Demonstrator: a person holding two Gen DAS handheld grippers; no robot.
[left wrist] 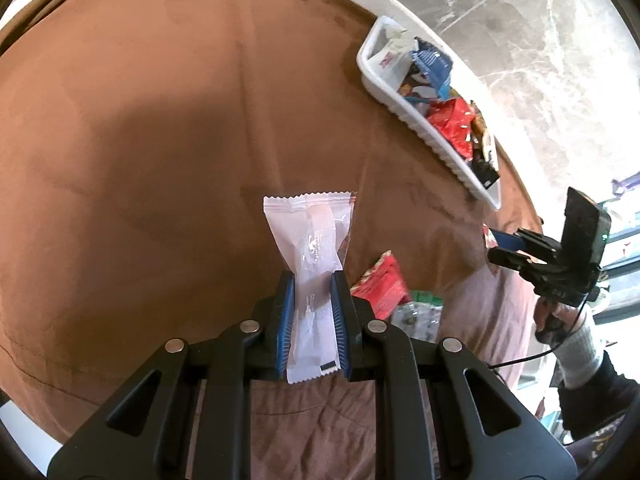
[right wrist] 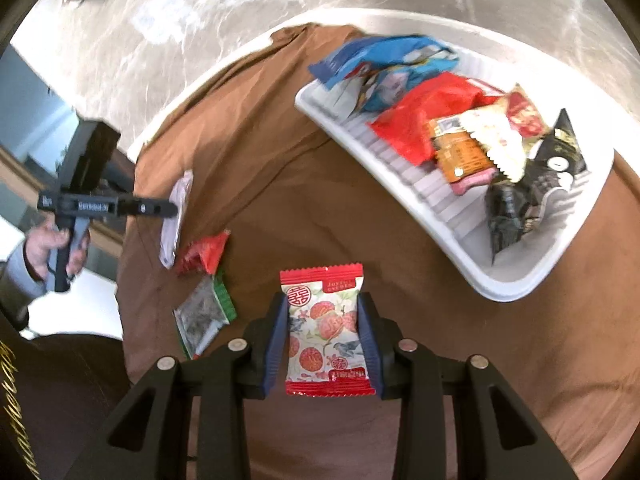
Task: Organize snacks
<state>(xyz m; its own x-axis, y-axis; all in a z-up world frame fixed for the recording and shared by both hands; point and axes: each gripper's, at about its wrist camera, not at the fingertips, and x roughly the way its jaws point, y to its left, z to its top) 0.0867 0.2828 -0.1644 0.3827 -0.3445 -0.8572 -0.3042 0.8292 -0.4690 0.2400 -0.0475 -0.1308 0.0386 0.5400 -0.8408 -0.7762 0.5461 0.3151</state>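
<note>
My left gripper [left wrist: 313,280] is shut on a white translucent snack packet [left wrist: 312,248] and holds it above the brown cloth [left wrist: 160,140]; it also shows in the right wrist view [right wrist: 176,216]. My right gripper [right wrist: 323,300] is shut on a red-and-white snack packet with a fruit print [right wrist: 326,332], held above the cloth. A white tray [right wrist: 516,284] with several snack packets lies ahead to the right; it also shows in the left wrist view [left wrist: 404,114]. A red packet [right wrist: 204,254] and a green-edged clear packet [right wrist: 204,316] lie loose on the cloth.
The cloth covers a round white table [right wrist: 224,64] whose rim lies just beyond the tray. A marble floor [left wrist: 540,40] lies past it. The right gripper body [left wrist: 560,248] is at the right in the left wrist view.
</note>
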